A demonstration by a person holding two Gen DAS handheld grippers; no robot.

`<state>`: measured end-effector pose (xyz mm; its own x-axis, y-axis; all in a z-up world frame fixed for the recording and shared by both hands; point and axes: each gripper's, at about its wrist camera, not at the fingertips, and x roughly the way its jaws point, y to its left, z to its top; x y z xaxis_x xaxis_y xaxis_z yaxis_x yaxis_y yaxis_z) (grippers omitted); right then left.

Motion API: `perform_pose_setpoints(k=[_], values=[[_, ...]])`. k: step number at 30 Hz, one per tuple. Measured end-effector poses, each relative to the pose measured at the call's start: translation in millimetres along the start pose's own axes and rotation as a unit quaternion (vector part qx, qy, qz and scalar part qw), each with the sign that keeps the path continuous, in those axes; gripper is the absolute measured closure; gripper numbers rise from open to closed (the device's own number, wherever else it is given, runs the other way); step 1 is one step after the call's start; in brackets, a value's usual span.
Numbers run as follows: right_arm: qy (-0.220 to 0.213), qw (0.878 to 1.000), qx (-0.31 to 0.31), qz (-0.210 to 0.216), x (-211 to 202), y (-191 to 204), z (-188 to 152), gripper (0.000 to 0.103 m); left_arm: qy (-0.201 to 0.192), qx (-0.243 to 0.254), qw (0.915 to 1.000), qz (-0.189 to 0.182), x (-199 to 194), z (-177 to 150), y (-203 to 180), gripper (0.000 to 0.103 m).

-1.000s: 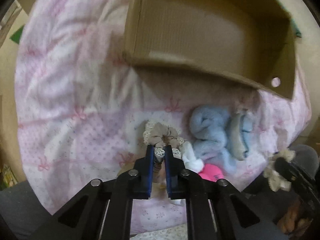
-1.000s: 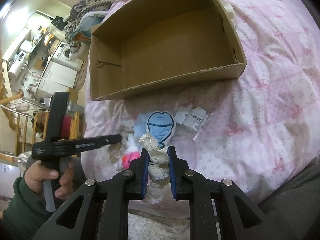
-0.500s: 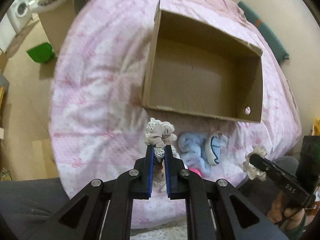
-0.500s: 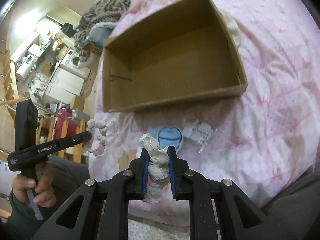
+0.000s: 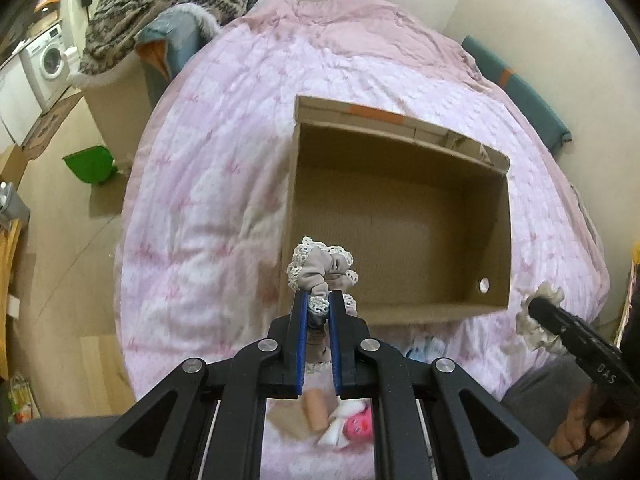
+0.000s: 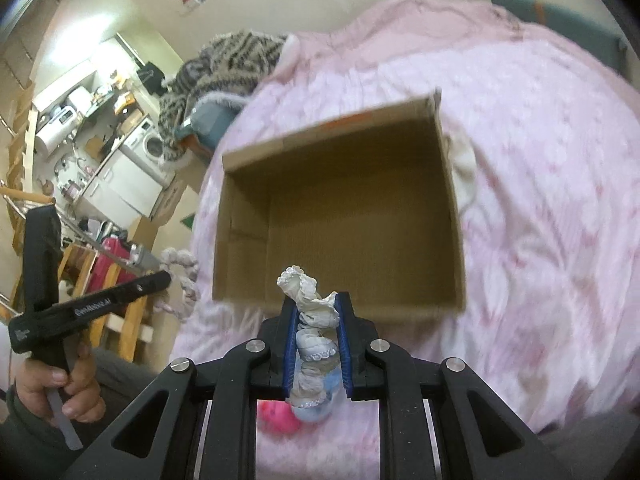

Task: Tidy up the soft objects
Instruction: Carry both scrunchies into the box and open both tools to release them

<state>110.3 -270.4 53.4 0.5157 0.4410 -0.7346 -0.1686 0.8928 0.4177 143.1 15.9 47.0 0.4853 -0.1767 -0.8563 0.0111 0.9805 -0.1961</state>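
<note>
While both views are partly blurred, the layout reads clearly enough.

Left wrist view, left to right: white washing machine (image 5: 50, 62) at upper left edge; green plastic dustpan (image 5: 90, 166) on the wooden floor at left; pink quilted bed cover with bow print (image 5: 208, 184) filling the middle. Left gripper (image 5: 318, 312) at lower centre, jaws clenched on a grey fabric scrunchie with white lace trim (image 5: 320, 270), which stands up in front of the near left corner of the open brown cardboard box (image 5: 400, 216). Box sits on the bed at centre right, nothing visible inside. Under the gripper, at bottom centre, a pink soft item (image 5: 360, 426) lies on the cover, blurred. At right edge, the right gripper (image 5: 538, 312) with a cream lace-edged scrunchie (image 5: 536, 326) at its tip, just beside the box's near right corner.

Right wrist view, left to right: a hand (image 6: 56, 388) at lower left grips the left gripper's handle; the grey scrunchie (image 6: 182, 276) hangs at its tip, left of the box (image 6: 452, 216). At lower centre, the right gripper's (image 6: 316, 316) jaws clamp the cream scrunchie (image 6: 310, 304), its top poking above the jaws against the box's near wall. Below, between the jaws' arms, a light blue soft item (image 6: 320, 400) and the pink item (image 6: 276, 414) lie on the bed cover (image 6: 540, 200).
</note>
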Motion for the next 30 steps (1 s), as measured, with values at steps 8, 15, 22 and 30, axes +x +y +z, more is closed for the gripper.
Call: perform_pose_setpoints(k=[8,15,22,30], values=[[-0.041,0.998,-0.034,-0.038,18.6,-0.7,31.5,0.084,-0.043,0.024,0.9987,0.013,16.2,31.4,-16.1,0.094],[-0.046,0.998,-0.012,-0.048,54.3,-21.7,44.9,0.084,-0.07,0.04,0.9965,0.022,45.4,43.0,-24.6,0.094],[-0.027,0.997,-0.015,-0.077,78.6,-30.7,39.6,0.084,-0.082,0.069,0.9936,0.036,82.1,39.4,-31.8,0.094],[0.004,0.995,-0.033,-0.097,98.4,-30.9,31.8,0.084,-0.086,0.077,0.9923,0.045,94.9,28.3,-35.5,0.094]])
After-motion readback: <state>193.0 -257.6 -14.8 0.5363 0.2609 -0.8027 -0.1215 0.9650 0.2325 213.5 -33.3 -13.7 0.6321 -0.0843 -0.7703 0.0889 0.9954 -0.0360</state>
